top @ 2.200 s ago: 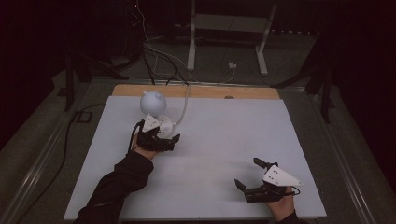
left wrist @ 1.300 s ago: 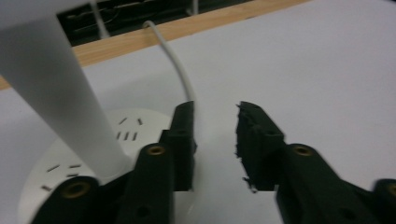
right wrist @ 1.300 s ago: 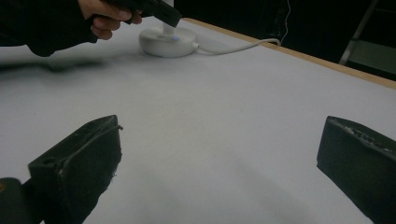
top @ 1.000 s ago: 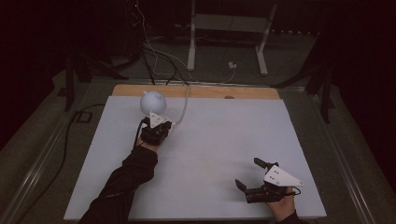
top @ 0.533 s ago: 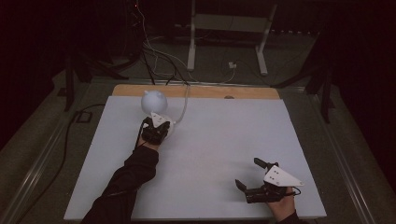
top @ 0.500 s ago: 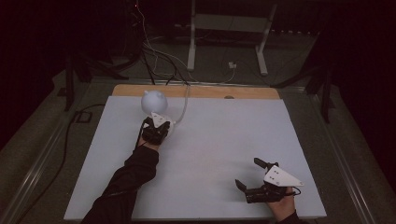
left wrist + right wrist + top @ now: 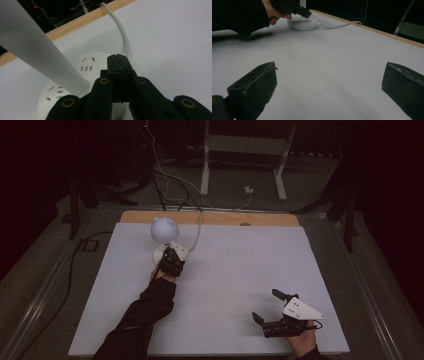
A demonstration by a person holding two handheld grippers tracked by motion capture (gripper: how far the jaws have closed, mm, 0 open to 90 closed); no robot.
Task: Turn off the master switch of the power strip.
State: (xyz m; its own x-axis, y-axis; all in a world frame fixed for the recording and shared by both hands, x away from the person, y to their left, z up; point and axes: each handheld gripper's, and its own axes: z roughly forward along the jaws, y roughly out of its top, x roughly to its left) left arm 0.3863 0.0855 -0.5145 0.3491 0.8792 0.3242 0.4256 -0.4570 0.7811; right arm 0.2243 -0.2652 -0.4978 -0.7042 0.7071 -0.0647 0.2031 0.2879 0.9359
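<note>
A white table top [image 7: 225,285] with a wooden strip along its far edge [image 7: 210,218] lies under both tools. On it, just ahead of and partly beneath the left gripper [image 7: 172,260], stands a small white desk lamp [image 7: 164,231]: a round head up on a pale stem that rises beside the tool, and a round base [image 7: 75,75] marked with short dark slots. In the left gripper view, that stem [image 7: 37,50] slants up to the left of the jaws, and the jaws themselves are clenched tight together with nothing between them, their joined tip over the top of the base, whether pressing it or just above it I cannot tell. A white cord [image 7: 120,27] leaves the base beyond the tip and curves away to the wooden strip. In the right gripper view a small blue light [image 7: 307,19] glows on the base rim, right beneath the left tool's tip.

The right gripper [image 7: 274,312] rests well apart from the lamp, near the table's close edge, held in a hand [image 7: 302,342]. Its jaws stand released, wide apart, with only bare table between them.
</note>
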